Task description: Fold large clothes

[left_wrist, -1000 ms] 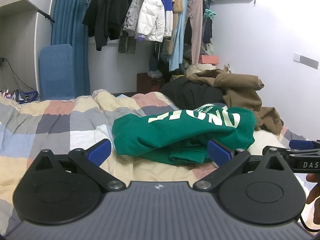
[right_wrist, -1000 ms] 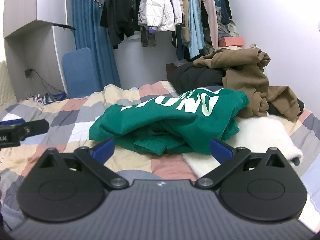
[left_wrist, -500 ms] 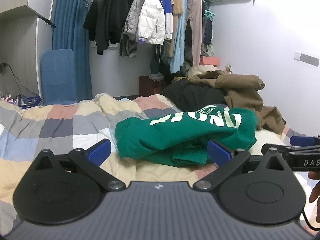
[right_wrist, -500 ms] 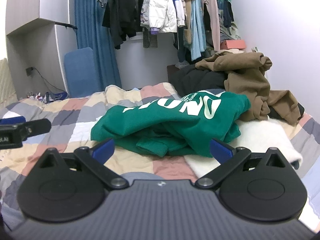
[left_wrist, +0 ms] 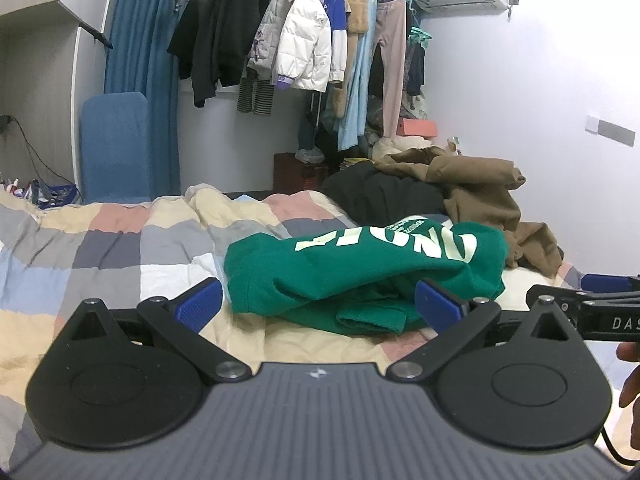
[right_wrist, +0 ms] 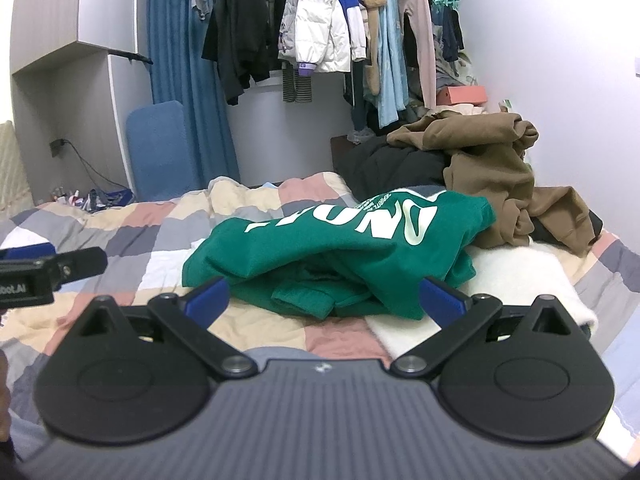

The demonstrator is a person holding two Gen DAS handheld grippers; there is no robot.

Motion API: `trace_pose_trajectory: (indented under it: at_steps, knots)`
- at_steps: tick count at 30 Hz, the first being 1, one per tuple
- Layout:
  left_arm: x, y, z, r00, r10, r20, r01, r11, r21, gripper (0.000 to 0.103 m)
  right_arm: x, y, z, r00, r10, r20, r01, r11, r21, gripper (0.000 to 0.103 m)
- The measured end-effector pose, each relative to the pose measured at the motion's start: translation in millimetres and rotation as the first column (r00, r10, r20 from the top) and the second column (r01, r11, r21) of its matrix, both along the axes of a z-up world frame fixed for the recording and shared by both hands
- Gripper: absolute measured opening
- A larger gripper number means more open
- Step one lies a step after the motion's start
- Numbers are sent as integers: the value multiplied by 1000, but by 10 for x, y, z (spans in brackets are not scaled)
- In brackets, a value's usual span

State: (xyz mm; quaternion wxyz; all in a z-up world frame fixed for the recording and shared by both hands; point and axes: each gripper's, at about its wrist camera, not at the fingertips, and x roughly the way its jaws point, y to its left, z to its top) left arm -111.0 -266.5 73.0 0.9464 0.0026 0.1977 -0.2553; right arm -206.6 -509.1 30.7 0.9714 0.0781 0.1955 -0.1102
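Note:
A green sweatshirt [left_wrist: 360,272] with pale lettering lies crumpled on the checked quilt [left_wrist: 120,248], its right side resting on a white fleece garment [right_wrist: 520,280]. My left gripper [left_wrist: 320,306] hovers just short of the green sweatshirt, open, with nothing between its blue pads. My right gripper [right_wrist: 326,300] is open too, held in front of the same green sweatshirt [right_wrist: 340,256]. Each gripper shows at the edge of the other's view: the right gripper [left_wrist: 600,300] beside a hand, the left gripper [right_wrist: 44,268] at the far left.
A brown garment [left_wrist: 480,196] and a black garment [left_wrist: 380,196] are heaped at the back right of the bed. Behind stand a blue chair [left_wrist: 114,148], a rail of hanging clothes [left_wrist: 304,48], blue curtains and the right-hand wall.
Both grippers have risen and tilted slightly, so the sweatshirt sits a little lower in each view. Nothing was taken hold of and the clothes lie as before.

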Motion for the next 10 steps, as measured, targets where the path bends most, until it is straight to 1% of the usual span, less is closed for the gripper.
trace_pose_trajectory:
  at_steps: [10]
  knots:
    - [-40,3,1,1000,-1,8,1,1000,-1,103,-19,-7,43,1000,-1,7,1,1000,6,103]
